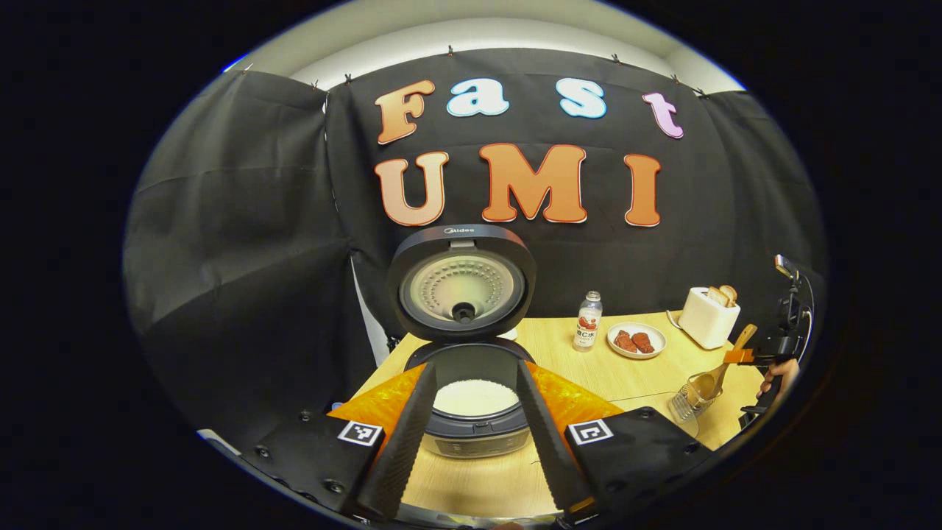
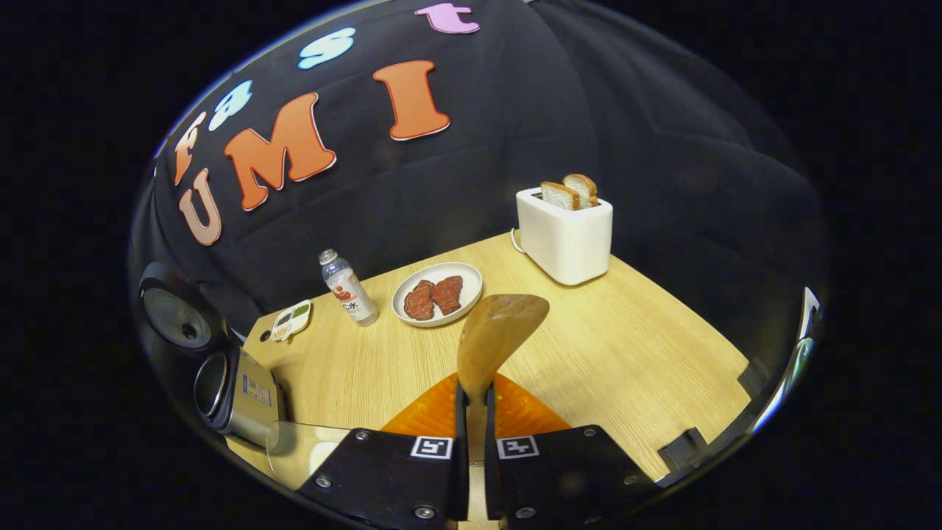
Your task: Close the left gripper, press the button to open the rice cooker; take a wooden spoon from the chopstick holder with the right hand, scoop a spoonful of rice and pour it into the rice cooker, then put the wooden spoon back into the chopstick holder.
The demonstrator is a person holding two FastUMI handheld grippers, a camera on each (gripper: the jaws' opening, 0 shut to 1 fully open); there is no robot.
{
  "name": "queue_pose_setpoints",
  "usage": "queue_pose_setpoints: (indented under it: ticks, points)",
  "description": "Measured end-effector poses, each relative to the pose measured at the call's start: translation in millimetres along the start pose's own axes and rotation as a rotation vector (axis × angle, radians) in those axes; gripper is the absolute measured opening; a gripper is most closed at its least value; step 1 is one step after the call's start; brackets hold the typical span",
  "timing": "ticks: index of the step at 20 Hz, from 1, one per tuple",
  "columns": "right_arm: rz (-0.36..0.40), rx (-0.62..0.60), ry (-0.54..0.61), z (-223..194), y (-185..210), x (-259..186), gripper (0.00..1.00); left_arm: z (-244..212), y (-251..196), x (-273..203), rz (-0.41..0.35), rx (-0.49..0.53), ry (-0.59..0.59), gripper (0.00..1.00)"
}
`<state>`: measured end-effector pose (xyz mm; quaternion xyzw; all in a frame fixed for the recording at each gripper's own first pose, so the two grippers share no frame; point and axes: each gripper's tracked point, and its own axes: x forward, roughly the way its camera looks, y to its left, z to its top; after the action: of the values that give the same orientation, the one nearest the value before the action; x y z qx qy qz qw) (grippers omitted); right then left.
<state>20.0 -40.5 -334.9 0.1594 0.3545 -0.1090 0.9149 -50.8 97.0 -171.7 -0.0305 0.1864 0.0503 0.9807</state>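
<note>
- Gripping the wooden spoon [image 2: 494, 335] by its handle, the right gripper [image 2: 475, 412] has its jaws clamped narrow.
- Left gripper [image 1: 471, 412] jaws spread wide, framing the open rice cooker [image 1: 471, 361] at the tabletop's [image 2: 625, 353] far left corner.

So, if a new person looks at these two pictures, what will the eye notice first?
Probably the black rice cooker with its round lid standing open, white rice inside, straight ahead between the open left gripper fingers. Next, the brown wooden spoon clamped in the right gripper, raised above the light wooden table.
</note>
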Motion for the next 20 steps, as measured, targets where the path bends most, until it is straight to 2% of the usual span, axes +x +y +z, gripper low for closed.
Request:
queue_pose_setpoints:
  ticks: [1,2,6,7,8,11,16,17,18,20]
  points:
    - [0.003,0.009,-0.016,6,2,-5,0.08,1,2,1,-0.002,-0.001,-0.002,0.73]
    - [0.000,0.011,-0.031,11,3,-11,0.08,2,4,2,-0.006,-0.004,-0.008,0.77]
    - [0.035,0.048,-0.078,24,13,-39,0.08,2,9,7,-0.024,-0.023,-0.008,0.73]
    - [0.049,0.057,-0.083,25,17,-46,0.08,1,9,9,-0.029,-0.026,-0.005,0.77]
    - [0.065,0.068,-0.085,24,23,-53,0.07,1,10,9,-0.031,-0.028,-0.005,0.73]
    - [0.133,0.082,-0.076,18,51,-70,0.07,1,12,9,-0.044,-0.029,-0.007,0.73]
    - [0.237,-0.002,-0.038,-10,108,-85,0.08,-4,18,4,-0.052,-0.021,-0.006,0.73]
    - [0.243,-0.031,-0.031,-19,116,-84,0.08,-6,21,3,-0.049,-0.020,-0.003,0.77]
    - [0.244,-0.069,-0.024,-28,124,-81,0.08,-8,23,2,-0.049,-0.020,0.001,0.74]
    - [0.239,-0.141,-0.010,-47,135,-73,0.08,-12,30,-1,-0.041,-0.019,0.006,0.74]
